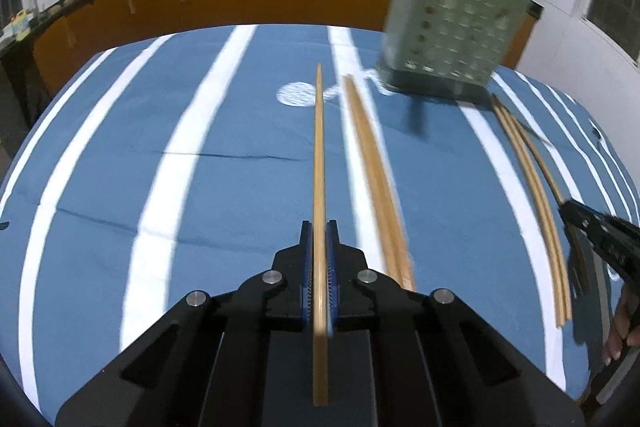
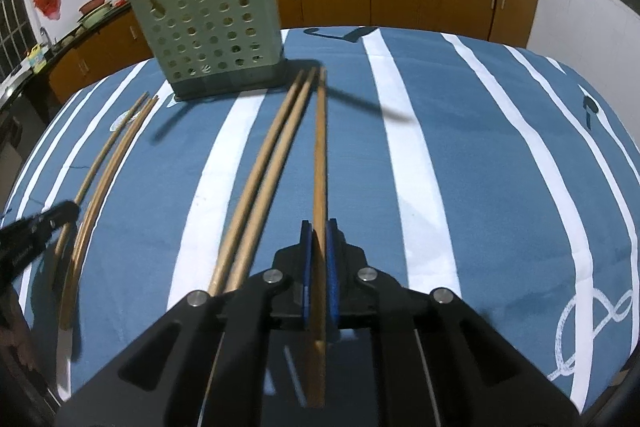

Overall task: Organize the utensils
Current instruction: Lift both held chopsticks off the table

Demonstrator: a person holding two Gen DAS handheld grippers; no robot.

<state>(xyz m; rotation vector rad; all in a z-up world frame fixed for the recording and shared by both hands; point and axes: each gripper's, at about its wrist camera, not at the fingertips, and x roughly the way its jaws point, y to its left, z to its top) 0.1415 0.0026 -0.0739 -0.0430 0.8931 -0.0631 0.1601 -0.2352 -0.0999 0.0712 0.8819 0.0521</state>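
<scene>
The left gripper (image 1: 319, 227) is squeezed tight on one wooden chopstick (image 1: 319, 147), and the right gripper (image 2: 319, 227) pinches another chopstick (image 2: 320, 155) (both point toward the green holder (image 2: 212, 27)). More chopsticks (image 2: 260, 179) lie loose on the striped blue cloth (image 2: 480, 167), with wide bare cloth out to its right edge

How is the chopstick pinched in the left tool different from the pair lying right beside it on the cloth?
The held chopstick is single and clamped between the left gripper's blue fingers; the loose pair lies free on the striped cloth, two sticks side by side. All are light wood and point toward the green holder.
</scene>
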